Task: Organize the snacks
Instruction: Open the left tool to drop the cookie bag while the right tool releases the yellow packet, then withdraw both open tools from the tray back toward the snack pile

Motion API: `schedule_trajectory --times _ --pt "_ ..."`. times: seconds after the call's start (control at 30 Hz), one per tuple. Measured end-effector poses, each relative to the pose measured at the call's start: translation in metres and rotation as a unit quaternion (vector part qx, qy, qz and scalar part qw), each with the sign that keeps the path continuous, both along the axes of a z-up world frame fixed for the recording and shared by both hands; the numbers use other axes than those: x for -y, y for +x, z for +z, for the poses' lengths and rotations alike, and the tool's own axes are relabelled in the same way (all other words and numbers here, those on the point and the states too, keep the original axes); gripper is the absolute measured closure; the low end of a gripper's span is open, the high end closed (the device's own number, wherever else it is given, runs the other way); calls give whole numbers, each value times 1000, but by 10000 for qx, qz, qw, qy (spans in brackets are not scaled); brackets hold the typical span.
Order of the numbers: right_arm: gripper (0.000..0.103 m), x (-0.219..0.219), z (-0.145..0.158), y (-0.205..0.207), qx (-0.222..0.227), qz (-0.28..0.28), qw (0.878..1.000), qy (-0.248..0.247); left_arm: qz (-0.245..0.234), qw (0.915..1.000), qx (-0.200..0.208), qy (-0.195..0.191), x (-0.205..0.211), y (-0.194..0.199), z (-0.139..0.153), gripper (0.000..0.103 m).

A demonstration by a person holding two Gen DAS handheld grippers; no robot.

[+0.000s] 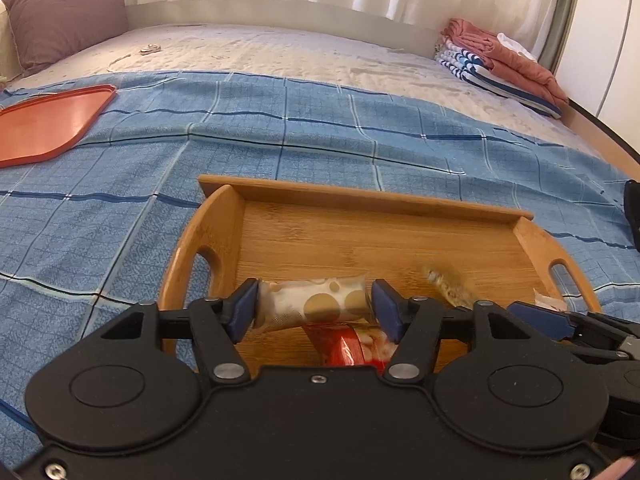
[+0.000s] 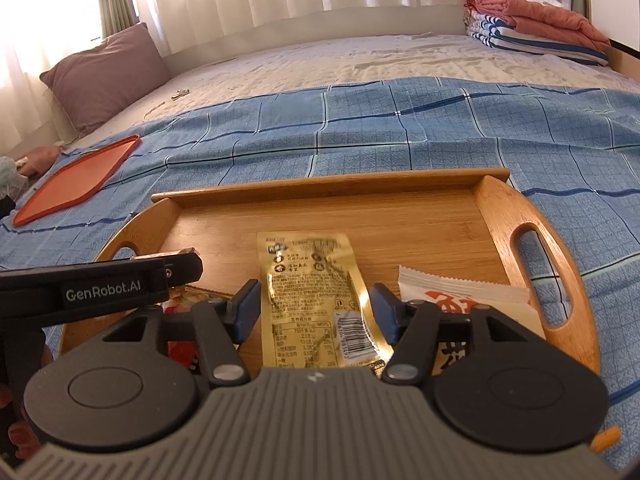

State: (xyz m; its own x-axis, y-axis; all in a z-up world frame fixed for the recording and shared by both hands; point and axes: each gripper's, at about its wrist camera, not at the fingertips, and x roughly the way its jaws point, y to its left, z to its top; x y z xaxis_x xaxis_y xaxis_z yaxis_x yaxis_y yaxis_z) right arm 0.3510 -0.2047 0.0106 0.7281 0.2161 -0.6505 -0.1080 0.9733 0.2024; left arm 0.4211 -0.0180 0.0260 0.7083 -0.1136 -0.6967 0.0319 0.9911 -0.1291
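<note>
Done: several snack packets lie in the bamboo tray [image 2: 496,204].
Left gripper [image 1: 314,304]: jaws bracket the dotted packet [image 1: 316,298]; actual grip unclear.
Right gripper [image 2: 316,308]: parted around the gold packet [image 2: 316,288], no grip.
Left: orange tray [image 1: 48,124] unused.

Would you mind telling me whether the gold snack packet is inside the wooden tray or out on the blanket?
Inside: the gold snack packet lies flat on the wooden tray floor.

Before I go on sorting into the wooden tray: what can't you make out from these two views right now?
- Red packet, left wrist view: mostly hidden behind the left hand-held gripper body and the dotted packet.
- Blurred snack, left wrist view: motion blur, type unreadable.
- White-and-orange packet, right wrist view: lower part covered by the right hand-held gripper.
- Gold packet, right wrist view: print too small to read.
</note>
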Motion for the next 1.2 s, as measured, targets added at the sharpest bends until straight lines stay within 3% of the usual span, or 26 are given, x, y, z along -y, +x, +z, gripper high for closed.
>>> schedule_trajectory --times 0.03,0.13,0.17,0.3,0.37,0.63,0.77,1.2 --pt "27 -1 1 -1 19 1 10000 -17 20 10000 15 37 0 -1 1 40" --pt "17 -1 3 -6 111 55 9999 -9 -28 9999 102 68 -1 -6 4 33" --pt "14 -1 5 -8 146 64 9999 -9 -42 9999 117 64 -2 -7 5 25" --pt "14 0 11 -13 223 72 9997 -17 -81 9995 256 142 -2 -15 16 21" --pt "13 2 16 -17 253 47 9997 22 -62 9993 309 201 -2 -20 23 14" --pt "12 10 40 -40 449 27 9990 -33 -5 9977 557 391 -5 -51 53 12" --pt "11 15 54 -58 575 46 9983 -27 -55 9953 717 646 -3 -78 69 9" --pt "9 15 102 -138 1008 311 9939 -317 -146 9914 1067 737 -8 -184 115 7"
